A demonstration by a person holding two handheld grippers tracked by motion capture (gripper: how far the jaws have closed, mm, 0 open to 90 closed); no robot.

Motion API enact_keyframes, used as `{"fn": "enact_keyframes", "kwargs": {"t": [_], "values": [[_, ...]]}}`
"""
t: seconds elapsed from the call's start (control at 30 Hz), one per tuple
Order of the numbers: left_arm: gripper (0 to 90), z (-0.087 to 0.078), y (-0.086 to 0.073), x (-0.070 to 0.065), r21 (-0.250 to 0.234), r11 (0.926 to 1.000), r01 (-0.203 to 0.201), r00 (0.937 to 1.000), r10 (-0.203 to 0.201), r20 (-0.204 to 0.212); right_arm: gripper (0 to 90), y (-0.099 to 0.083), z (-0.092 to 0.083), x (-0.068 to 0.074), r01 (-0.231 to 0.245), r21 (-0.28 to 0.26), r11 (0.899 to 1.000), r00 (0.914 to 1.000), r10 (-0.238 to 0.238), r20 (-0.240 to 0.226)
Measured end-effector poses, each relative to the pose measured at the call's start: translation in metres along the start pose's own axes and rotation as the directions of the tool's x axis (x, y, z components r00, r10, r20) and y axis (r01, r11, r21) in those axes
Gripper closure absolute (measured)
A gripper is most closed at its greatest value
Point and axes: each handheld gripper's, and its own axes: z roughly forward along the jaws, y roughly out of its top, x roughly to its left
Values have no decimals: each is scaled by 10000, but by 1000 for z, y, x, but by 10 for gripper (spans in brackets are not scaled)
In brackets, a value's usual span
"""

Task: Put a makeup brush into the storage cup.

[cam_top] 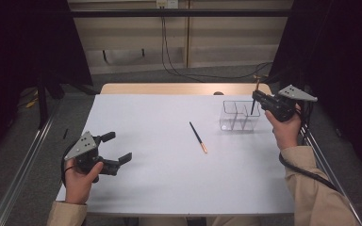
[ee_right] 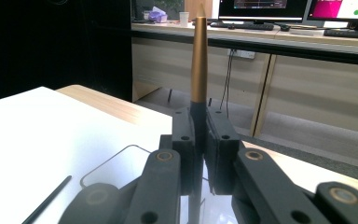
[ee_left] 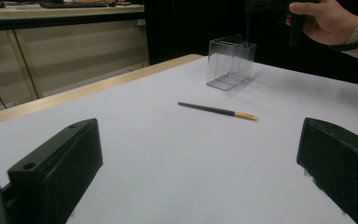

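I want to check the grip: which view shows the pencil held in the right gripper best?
The right gripper view: the held pencil stands upright, clamped between the jaws. In the high view it is a thin stick over the clear box; the left gripper view barely shows it.

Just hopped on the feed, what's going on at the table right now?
A person is putting dark pens with golden ends into a clear divided box at the far right of the white table. The right gripper is shut on one pen, holding it upright over the box with the golden end up. A second pen lies flat mid-table. The left gripper rests open near the table's left edge, holding nothing.
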Motion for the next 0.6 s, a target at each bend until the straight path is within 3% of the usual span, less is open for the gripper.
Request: {"fn": "enact_keyframes", "kwargs": {"t": [0.6], "values": [[0, 1, -1, -1, 68, 10000, 33, 10000, -33, 24, 831, -14, 5, 1, -95, 133, 9999, 10000, 95, 29]]}}
